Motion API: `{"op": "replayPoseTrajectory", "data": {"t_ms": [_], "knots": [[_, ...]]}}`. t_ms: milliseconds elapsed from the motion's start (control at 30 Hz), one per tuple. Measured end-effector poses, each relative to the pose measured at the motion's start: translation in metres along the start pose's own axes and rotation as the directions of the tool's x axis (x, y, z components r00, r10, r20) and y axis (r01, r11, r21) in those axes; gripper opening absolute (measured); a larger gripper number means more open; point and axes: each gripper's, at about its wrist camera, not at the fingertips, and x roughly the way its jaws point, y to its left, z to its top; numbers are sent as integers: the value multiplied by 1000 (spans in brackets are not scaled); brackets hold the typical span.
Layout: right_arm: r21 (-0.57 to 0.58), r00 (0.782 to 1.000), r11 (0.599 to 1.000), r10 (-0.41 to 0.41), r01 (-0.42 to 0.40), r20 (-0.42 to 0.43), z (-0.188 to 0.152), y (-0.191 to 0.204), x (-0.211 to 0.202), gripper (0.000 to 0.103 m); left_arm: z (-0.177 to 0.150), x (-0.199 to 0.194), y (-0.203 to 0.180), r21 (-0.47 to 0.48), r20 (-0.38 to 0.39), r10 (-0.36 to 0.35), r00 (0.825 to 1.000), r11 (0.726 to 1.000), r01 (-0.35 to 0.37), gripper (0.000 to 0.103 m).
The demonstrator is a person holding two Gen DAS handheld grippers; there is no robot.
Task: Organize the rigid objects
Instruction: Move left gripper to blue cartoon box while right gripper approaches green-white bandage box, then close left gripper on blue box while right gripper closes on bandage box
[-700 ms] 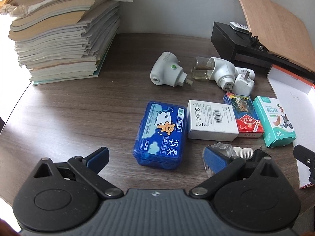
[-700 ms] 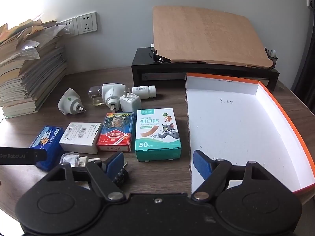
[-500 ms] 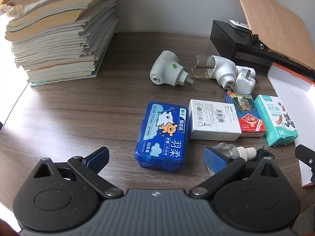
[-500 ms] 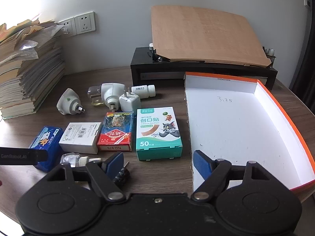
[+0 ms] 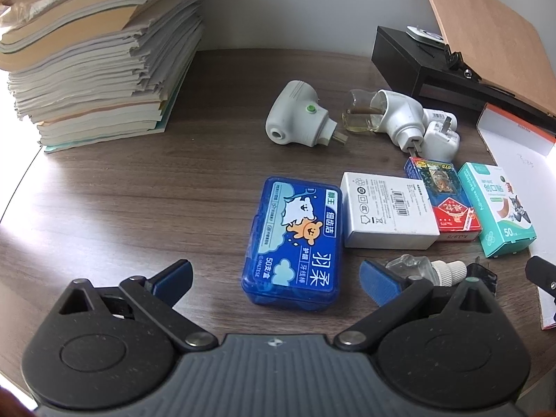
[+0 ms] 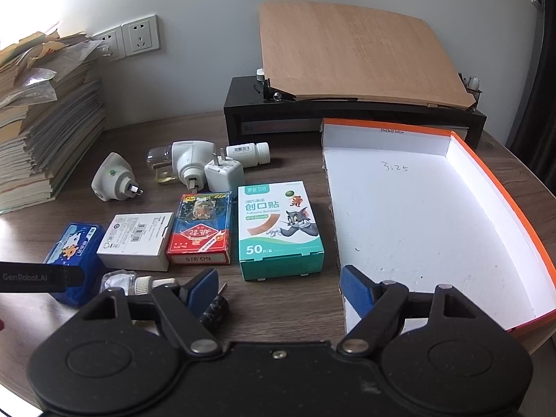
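In the left wrist view, the left gripper (image 5: 274,274) is seen at the bottom with jaws spread wide and nothing clamped. A blue floss box (image 5: 295,239) lies at centre between the fingers, untouched; a white carton (image 5: 387,213) is just right of it.

In the right wrist view, the right gripper (image 6: 278,290) is likewise spread, empty. A teal bandage box (image 6: 278,229) lies at centre, an orange-rimmed tray (image 6: 500,180) at right.
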Motion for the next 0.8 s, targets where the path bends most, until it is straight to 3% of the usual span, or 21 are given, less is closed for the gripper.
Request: {"op": "replayPoseTrajectory", "data": {"t_ms": [800], "knots": [[-15,998,1000,2,-3,-57,17,2,32,91,17,31,0,9,-27,24,999,1000,-24,103]]}}
